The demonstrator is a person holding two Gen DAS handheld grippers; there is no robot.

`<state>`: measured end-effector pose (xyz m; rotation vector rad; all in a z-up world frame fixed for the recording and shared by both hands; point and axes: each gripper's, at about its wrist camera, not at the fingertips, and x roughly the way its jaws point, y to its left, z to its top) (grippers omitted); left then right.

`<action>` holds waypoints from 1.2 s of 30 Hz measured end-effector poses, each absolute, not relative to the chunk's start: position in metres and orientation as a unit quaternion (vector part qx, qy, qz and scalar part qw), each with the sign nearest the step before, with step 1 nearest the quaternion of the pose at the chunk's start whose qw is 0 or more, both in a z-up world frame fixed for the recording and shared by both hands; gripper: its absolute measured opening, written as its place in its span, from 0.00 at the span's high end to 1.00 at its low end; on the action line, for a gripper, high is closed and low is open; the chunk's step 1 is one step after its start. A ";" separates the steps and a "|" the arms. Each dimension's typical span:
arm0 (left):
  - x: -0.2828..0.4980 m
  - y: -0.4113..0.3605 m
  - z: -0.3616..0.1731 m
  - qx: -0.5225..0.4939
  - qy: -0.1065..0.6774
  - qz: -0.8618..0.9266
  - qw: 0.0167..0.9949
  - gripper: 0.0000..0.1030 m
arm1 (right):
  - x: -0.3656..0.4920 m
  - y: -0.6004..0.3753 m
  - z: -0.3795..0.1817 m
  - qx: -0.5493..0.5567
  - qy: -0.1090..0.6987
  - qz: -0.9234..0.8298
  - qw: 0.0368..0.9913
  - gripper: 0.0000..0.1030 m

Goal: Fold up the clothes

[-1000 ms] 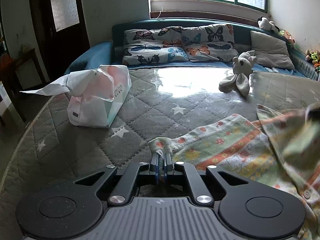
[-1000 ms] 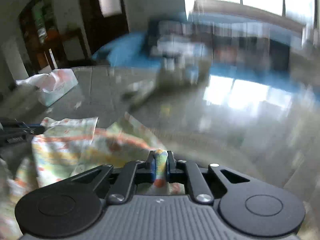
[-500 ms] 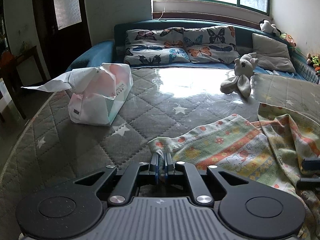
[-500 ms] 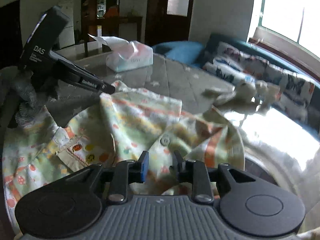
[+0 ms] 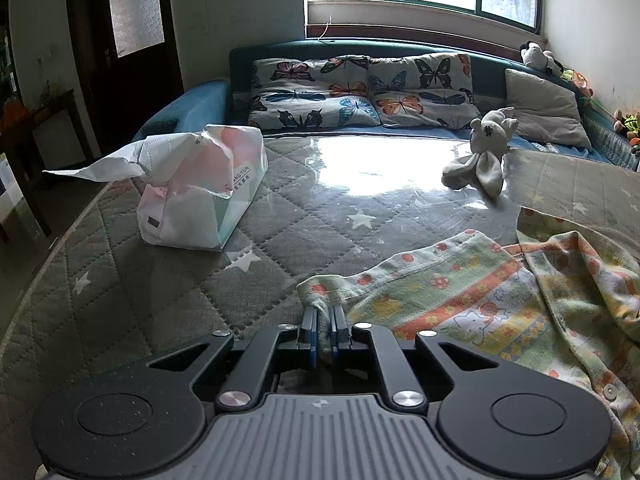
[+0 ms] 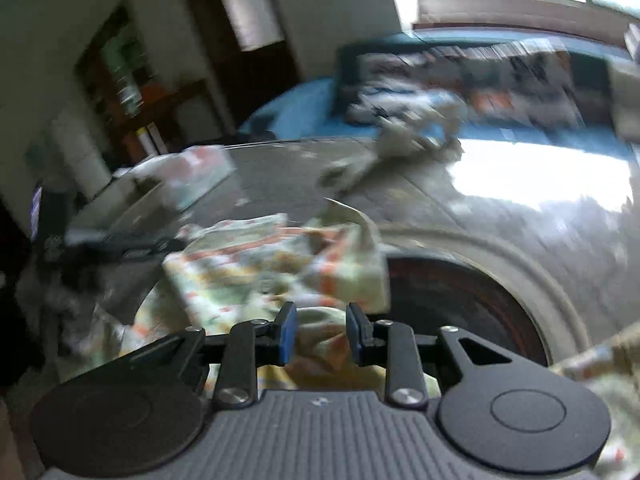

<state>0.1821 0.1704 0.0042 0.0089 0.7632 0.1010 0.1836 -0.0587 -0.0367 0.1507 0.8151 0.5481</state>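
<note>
Pale-green printed cotton, the garment [image 5: 500, 304], is lying on the grey quilted table cover [image 5: 132, 296] at the near right, one side flap now doubled over the body. The left gripper [image 5: 324, 332] is pinching a bunched corner of the cloth between nearly closed jaws, exactly as it was half a second and a full second ago; this anchor point is not shifting. The right gripper [image 6: 320, 330] is showing the change: a second ago it was clamped on fabric, half a second ago its jaws were parting over the buttoned front, and now they are standing well apart with cloth beneath and between but nothing pinched. The right wrist view is smearing with motion, so the claw is travelling, seemingly pulling away from the released fold. Reading: the first side fold is probably laid down, and the right hand is becoming free to regrip. The flap is sitting rumpled rather than flat in the left wrist view, so smoothing may be needed before the next fold. The tissue pack [image 5: 200, 196] and plush toy [image 5: 484, 152] are sitting well apart from the garment, further back.
</note>
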 end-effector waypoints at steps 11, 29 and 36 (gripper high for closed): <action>0.184 0.168 0.006 0.011 0.374 0.048 0.926 0.94 | 0.221 -0.060 -0.062 0.124 0.424 0.254 0.860 0.93; 0.230 0.145 0.026 0.055 0.327 0.055 0.942 0.91 | 0.259 -0.032 -0.027 -0.156 0.292 0.133 0.934 0.91; 0.212 0.139 0.031 0.036 0.339 0.016 0.940 0.90 | 0.263 -0.028 -0.052 -0.093 0.362 0.197 0.906 0.89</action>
